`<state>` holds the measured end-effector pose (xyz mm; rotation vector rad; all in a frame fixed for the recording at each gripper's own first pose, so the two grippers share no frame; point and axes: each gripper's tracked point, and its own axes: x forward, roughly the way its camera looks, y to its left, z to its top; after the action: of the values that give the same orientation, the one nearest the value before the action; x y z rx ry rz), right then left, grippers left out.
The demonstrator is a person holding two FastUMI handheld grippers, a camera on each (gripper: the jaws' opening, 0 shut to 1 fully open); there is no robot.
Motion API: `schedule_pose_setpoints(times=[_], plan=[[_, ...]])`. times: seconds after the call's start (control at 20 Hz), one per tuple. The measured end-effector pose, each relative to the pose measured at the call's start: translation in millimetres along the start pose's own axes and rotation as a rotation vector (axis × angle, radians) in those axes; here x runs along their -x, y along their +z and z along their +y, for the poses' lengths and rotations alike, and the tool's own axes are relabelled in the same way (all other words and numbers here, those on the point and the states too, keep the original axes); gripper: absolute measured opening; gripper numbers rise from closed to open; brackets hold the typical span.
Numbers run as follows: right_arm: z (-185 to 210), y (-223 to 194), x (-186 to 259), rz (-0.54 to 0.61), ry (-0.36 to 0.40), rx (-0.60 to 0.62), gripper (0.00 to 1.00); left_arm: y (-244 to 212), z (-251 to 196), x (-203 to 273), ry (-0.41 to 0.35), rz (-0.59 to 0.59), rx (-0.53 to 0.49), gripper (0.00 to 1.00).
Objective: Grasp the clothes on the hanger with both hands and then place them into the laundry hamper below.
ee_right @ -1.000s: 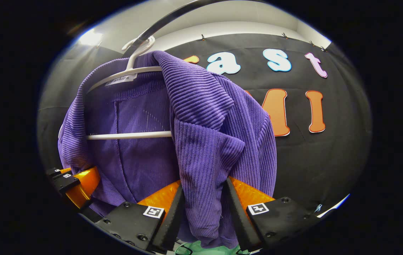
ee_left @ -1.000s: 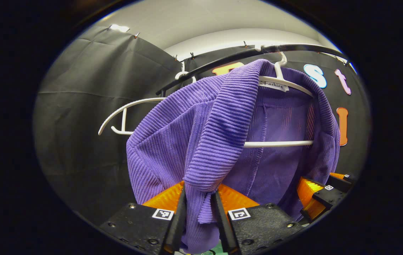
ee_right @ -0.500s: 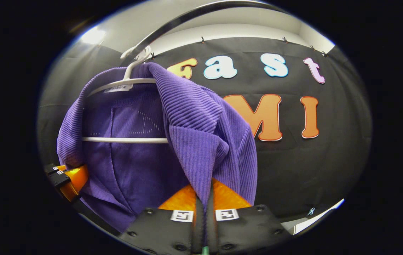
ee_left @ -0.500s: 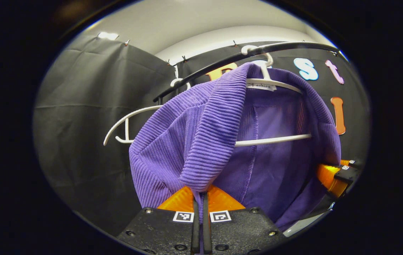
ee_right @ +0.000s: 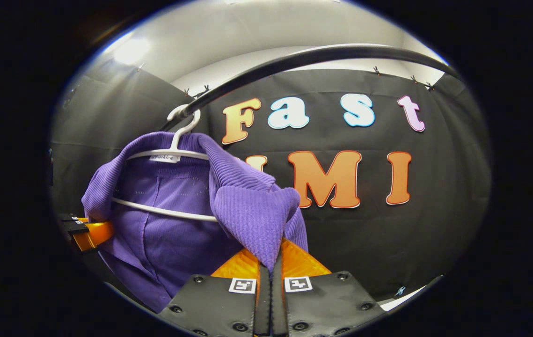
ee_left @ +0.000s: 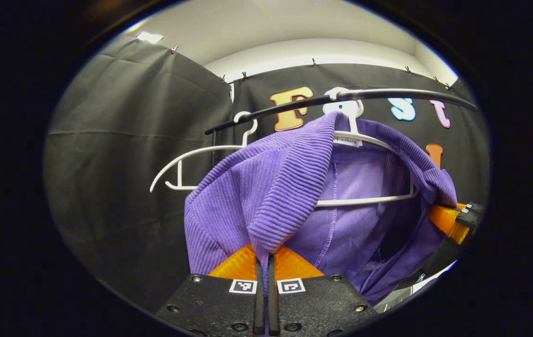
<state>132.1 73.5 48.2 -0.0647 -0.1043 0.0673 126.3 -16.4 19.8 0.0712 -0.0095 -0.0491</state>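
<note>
A purple ribbed garment (ee_left: 266, 196) hangs open-fronted on a white hanger (ee_left: 364, 202) hooked over a black rail (ee_left: 294, 106). My left gripper (ee_left: 264, 256) is shut on one front edge of it, the cloth pinched between the fingers. In the right gripper view the same garment (ee_right: 243, 206) drapes from the hanger (ee_right: 163, 210), and my right gripper (ee_right: 270, 264) is shut on the other front edge. Each view shows the other gripper at its edge, the right gripper (ee_left: 456, 220) and the left gripper (ee_right: 86, 231), both against the cloth.
A second, bare white hanger (ee_left: 191, 157) hangs on the rail to the left of the garment. The rail (ee_right: 303, 58) arcs overhead. Black cloth walls close in behind and at the left. A pale strip of floor (ee_right: 399, 299) shows low at the right.
Both grippers closed on the garment's front edges, then drew back and down. The two front panels are pulled outward from the hanger, and the rail and wall show more.
</note>
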Motion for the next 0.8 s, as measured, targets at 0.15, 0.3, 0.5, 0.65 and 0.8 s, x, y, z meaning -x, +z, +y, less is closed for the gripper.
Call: schedule_pose_setpoints(times=[0.15, 0.3, 0.5, 0.65, 0.8], plan=[[-20, 17, 4, -0.020, -0.031, -0.010, 0.09, 17, 14, 8, 0.005, -0.010, 0.016, 0.03], [-34, 35, 11, -0.058, -0.080, 0.033, 0.09, 41, 40, 11, 0.022, -0.051, 0.003, 0.03], [-59, 61, 9, -0.132, -0.168, 0.133, 0.09, 67, 70, 11, 0.061, -0.089, 0.008, 0.03], [-65, 78, 7, -0.172, -0.203, 0.204, 0.09, 90, 72, 12, 0.057, -0.138, -0.010, 0.02], [-71, 88, 6, -0.200, -0.231, 0.263, 0.09, 114, 83, 7, 0.053, -0.173, -0.025, 0.03]])
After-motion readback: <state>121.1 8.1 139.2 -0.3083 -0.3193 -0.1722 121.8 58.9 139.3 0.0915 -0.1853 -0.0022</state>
